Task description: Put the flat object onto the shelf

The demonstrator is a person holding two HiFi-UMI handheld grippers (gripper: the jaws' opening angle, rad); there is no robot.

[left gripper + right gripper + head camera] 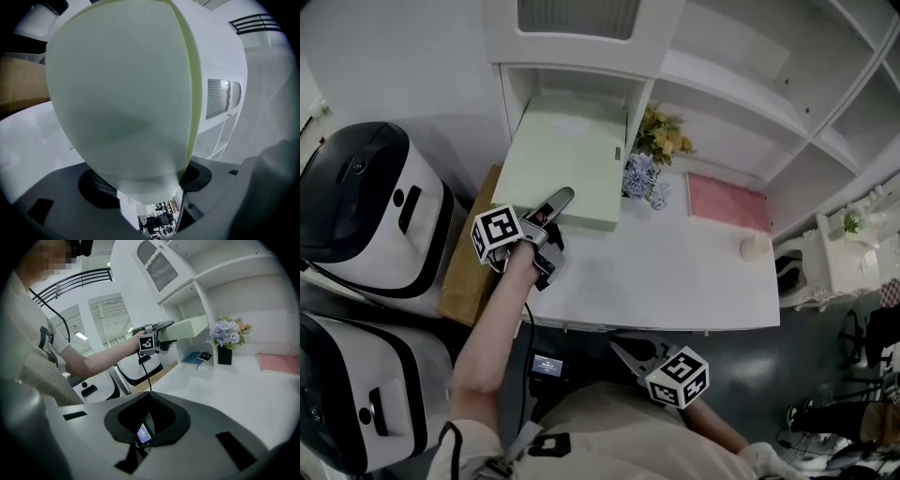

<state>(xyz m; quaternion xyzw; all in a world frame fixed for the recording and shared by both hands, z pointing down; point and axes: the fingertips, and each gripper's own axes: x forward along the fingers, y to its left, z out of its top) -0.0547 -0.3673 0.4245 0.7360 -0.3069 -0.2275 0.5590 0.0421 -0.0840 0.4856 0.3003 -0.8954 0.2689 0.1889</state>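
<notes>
The flat object (567,159) is a pale green slab, held level above the white table (675,281). Its far end reaches into the lower left opening of the white shelf unit (572,80). My left gripper (561,199) is shut on the slab's near edge, one jaw above it and one below. In the left gripper view the slab (122,93) fills most of the picture, wedged between the jaws of the left gripper (154,187). The right gripper view shows the slab (190,326) side on. My right gripper (628,349) hangs low by the person's body, shut and holding nothing.
On the table by the shelf stand a flower vase (642,176), a pink mat (727,202) and a small cup (755,247). A blue notebook (192,358) lies under the slab. A brown box (469,258) and white-and-black machines (366,206) stand to the left.
</notes>
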